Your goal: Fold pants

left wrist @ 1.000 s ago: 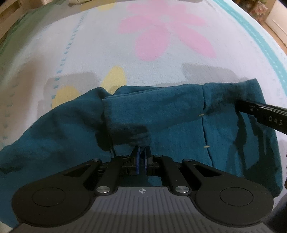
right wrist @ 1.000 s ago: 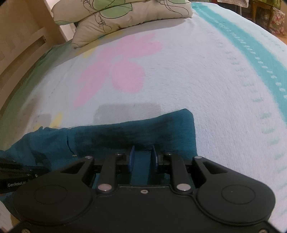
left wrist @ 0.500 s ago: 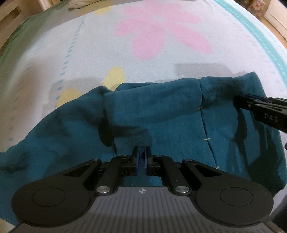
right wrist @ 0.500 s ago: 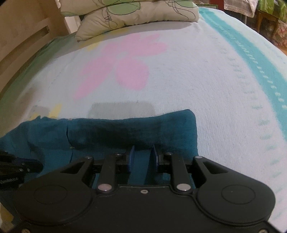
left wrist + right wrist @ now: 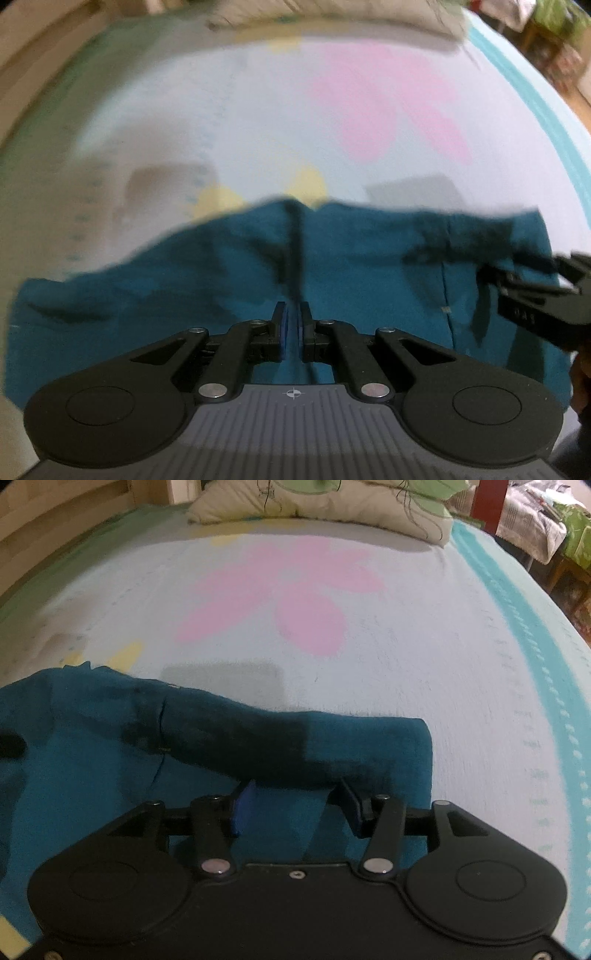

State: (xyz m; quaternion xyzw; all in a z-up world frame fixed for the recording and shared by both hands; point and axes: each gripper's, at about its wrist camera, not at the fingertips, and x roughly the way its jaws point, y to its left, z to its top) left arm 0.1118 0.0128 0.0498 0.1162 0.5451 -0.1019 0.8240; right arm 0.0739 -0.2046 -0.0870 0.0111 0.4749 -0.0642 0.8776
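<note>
Teal pants (image 5: 369, 280) lie spread across a pale bedspread with a pink flower (image 5: 388, 110). In the left wrist view my left gripper (image 5: 293, 319) is shut on a pinch of the pants, and a dark ridge of cloth runs up from its tips. The picture is blurred by motion. In the right wrist view my right gripper (image 5: 295, 797) is over the right end of the pants (image 5: 369, 738). Its jaws are opening, and its blue pads (image 5: 242, 806) stand apart from the cloth that lies between them. The right gripper's body (image 5: 535, 295) shows at the right edge of the left view.
A cream pillow (image 5: 332, 502) with a green print lies at the head of the bed. A wooden bed frame (image 5: 55, 513) runs along the left side. A teal stripe (image 5: 517, 627) marks the bedspread's right side, with furniture (image 5: 554, 524) beyond it.
The right gripper's pads have spread wide and let go of the pants' edge. The left gripper has risen with its pinch of cloth, and the cloth's folded flap has flattened out.
</note>
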